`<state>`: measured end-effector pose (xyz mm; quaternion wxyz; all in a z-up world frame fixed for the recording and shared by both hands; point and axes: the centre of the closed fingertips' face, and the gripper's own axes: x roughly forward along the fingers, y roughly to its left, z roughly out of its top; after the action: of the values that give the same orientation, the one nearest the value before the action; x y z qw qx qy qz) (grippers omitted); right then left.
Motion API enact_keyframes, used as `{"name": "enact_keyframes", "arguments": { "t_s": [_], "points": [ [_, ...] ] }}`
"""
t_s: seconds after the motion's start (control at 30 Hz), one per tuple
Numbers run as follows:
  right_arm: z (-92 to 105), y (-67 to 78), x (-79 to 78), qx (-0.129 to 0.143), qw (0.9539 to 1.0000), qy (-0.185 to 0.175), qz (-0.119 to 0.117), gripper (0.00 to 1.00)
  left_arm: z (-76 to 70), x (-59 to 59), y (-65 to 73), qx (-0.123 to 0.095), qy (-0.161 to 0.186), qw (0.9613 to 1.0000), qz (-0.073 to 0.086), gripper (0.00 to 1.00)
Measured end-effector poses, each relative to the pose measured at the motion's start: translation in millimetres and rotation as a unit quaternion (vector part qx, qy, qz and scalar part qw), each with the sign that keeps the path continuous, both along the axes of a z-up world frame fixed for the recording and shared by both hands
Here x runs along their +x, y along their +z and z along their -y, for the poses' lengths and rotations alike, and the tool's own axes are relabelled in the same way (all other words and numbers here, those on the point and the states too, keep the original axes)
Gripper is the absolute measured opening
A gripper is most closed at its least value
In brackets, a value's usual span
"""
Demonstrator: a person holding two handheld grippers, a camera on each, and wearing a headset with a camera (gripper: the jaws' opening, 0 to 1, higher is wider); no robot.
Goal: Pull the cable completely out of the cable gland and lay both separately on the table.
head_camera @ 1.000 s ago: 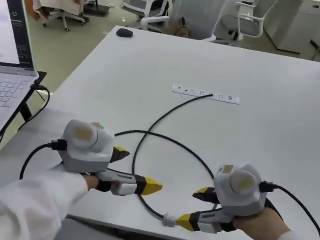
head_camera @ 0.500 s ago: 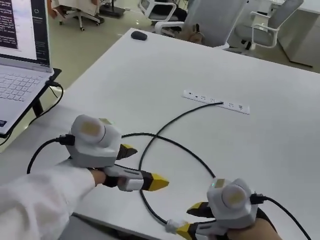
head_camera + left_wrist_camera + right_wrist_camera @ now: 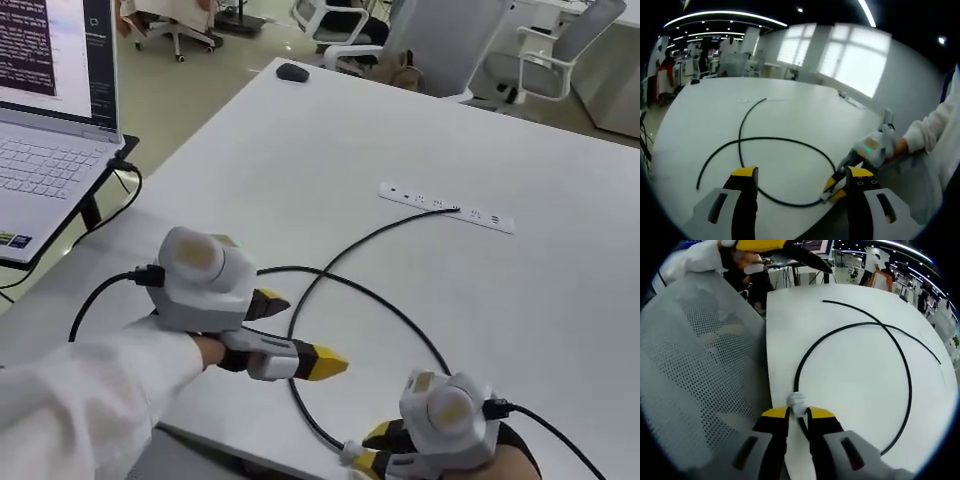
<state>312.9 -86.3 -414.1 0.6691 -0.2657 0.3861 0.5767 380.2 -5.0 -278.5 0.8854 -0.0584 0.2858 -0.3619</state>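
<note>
The right gripper (image 3: 797,412), low at the head view's bottom edge, pinches the white cable gland (image 3: 796,401) at the near edge of the white table (image 3: 300,150). The left gripper (image 3: 802,172) hovers level beside it, jaws spread wide. The black cable (image 3: 900,355) runs away from the gland in a crossing loop toward the power strip (image 3: 445,208), and an open laptop (image 3: 40,140) sits at upper left.

There is one black cable (image 3: 352,284), one white cable gland (image 3: 796,401) and one table (image 3: 300,150). Two grippers show: the left gripper (image 3: 305,332) and the right gripper (image 3: 368,448). There is also one power strip (image 3: 447,208), one laptop (image 3: 50,150) and one mouse (image 3: 292,72).
</note>
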Motion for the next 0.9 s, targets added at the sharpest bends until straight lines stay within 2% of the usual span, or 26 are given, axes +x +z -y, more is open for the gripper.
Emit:
{"name": "enact_keyframes", "arguments": {
  "t_s": [0.1,0.23,0.37,0.4,0.5,0.6,0.8,0.9],
  "points": [
    [2.5,-4.0,0.0,-0.007,1.0000,0.000,-0.002,0.13,0.0,-0.1,0.4,0.000,0.002,1.0000,0.000,0.72],
    [2.3,-3.9,3.5,0.000,1.0000,-0.008,-0.004,0.13,0.1,0.1,1.6,-0.003,0.003,1.0000,0.001,0.72],
    [5.6,-2.2,9.1,0.012,0.9992,-0.031,-0.022,0.12,0.7,-0.5,2.0,-0.003,0.000,1.0000,0.002,0.70],
    [2.5,1.1,5.6,0.016,0.9991,-0.033,-0.022,0.12,1.1,-0.9,2.4,-0.004,-0.001,1.0000,0.003,0.70],
    [-3.4,22.4,4.0,0.037,0.9983,-0.039,-0.022,0.12,3.1,-1.7,3.3,-0.006,-0.007,0.9999,0.005,0.67],
    [-4.3,30.8,10.6,0.052,0.9979,-0.038,-0.011,0.12,8.8,-5.4,3.2,-0.006,-0.027,0.9996,0.007,0.62],
    [-10.8,74.4,10.4,0.085,0.9959,-0.032,-0.002,0.11,23.9,-15.9,3.2,-0.003,-0.074,0.9971,0.016,0.55],
    [-10.6,90.1,14.7,0.099,0.9948,-0.025,0.006,0.11,30.2,-21.5,5.8,-0.021,-0.092,0.9955,0.010,0.51]
  ]
}}
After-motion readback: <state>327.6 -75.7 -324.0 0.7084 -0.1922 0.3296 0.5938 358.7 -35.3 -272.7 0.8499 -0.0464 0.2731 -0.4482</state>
